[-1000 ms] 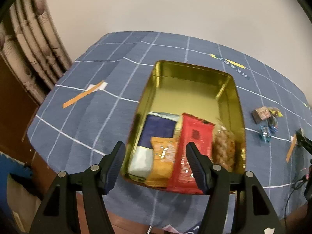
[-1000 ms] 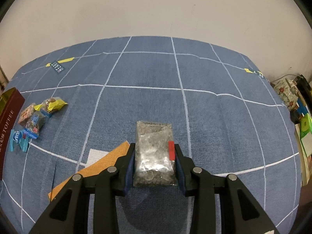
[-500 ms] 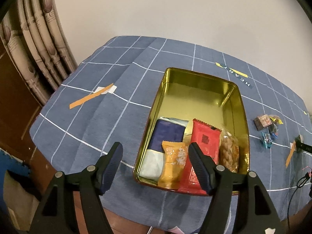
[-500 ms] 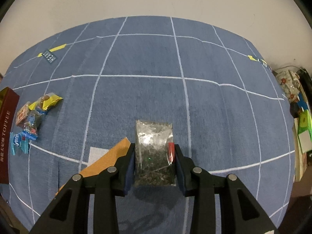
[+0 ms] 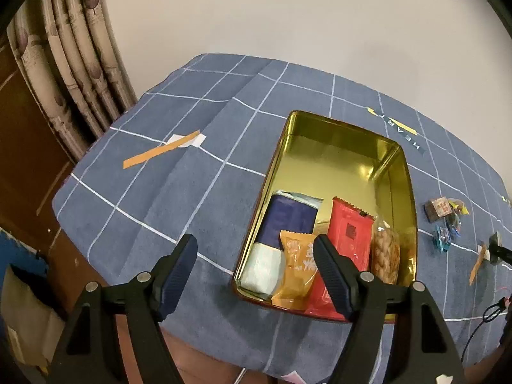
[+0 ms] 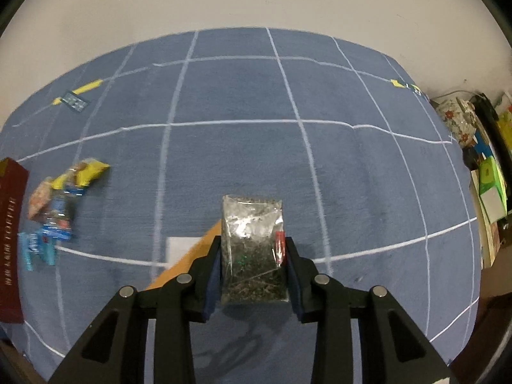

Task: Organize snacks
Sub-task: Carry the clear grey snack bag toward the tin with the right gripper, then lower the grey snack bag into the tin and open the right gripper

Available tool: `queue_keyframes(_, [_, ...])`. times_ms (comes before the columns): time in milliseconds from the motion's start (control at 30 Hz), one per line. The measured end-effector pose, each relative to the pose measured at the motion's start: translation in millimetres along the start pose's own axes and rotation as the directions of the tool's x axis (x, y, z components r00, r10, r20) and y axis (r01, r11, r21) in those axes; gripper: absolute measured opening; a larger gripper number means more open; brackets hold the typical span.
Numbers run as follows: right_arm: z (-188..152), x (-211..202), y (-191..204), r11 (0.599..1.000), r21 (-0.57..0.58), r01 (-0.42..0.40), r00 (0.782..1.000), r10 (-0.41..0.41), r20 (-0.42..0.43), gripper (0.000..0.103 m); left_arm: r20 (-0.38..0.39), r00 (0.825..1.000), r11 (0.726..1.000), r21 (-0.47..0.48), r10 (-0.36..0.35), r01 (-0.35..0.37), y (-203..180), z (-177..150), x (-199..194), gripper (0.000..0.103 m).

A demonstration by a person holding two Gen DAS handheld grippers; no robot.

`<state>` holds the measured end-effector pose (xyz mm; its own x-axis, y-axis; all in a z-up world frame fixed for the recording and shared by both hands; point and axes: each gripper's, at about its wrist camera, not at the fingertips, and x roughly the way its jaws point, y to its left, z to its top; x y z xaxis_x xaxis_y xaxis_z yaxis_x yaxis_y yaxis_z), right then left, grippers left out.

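1. Two grippers share the work, so each does a different job. My right gripper (image 6: pixel 252 262) is clamped on a clear bag of dark bits (image 6: pixel 252 249), with both pads pressing its sides. I grip it near its lower half so that the top stands free above the blue checked cloth (image 6: pixel 288 160), lifted off it by the look of the shadow beneath.

2. My left gripper (image 5: pixel 252 267) holds nothing. Its jaws are opening, and only cloth and the near rim of the gold tin (image 5: pixel 339 134) show between them. I judge it hangs just short of the tin to stay clear of the incoming bag.

3. Packets already in the tin sit side by side at its near end: a navy and pale packet (image 5: pixel 281 227), an orange packet (image 5: pixel 296 264), a red packet (image 5: pixel 347 233) and a bag of nuts (image 5: pixel 385 256) against the right wall. Packed that way, they leave the far half bare, which looks like the natural spot for my bag.

4. Several small wrapped sweets (image 6: pixel 54 204) lie loose on the cloth just beside the tin's dark red outer wall (image 6: pixel 11 240), apart from everything else, so they remain to be gathered.

5. Strips of orange tape (image 5: pixel 160 153) lie flat on the cloth; I cannot tell their purpose.
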<state>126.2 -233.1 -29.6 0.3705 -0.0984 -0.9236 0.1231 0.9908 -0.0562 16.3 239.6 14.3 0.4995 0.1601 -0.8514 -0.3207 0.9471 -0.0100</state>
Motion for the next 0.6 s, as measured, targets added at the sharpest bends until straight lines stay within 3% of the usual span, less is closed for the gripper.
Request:
queue_keyframes(200, [-4.9, -41.6, 45.7, 0.991, -0.041, -0.126, 0.99, 0.129, 0.059, 0.035, -0.021, 1.0, 1.0, -0.03, 0.006, -0.007, 6.0, -0.1, 3.2, 0.072])
queue_keyframes(433, [-17.0, -71.5, 134.8, 0.94, -0.156, -0.304, 0.949, 0.313, 0.035, 0.035, -0.025, 0.999, 0.997, -0.069, 0.026, -0.028, 14.0, -1.6, 1.9, 0.072])
queue_keyframes(600, [-27.5, -82.3, 191.8, 0.899, -0.211, -0.384, 0.918, 0.395, 0.011, 0.035, -0.03, 0.999, 0.995, -0.096, 0.036, -0.039, 21.3, -1.0, 3.2, 0.072])
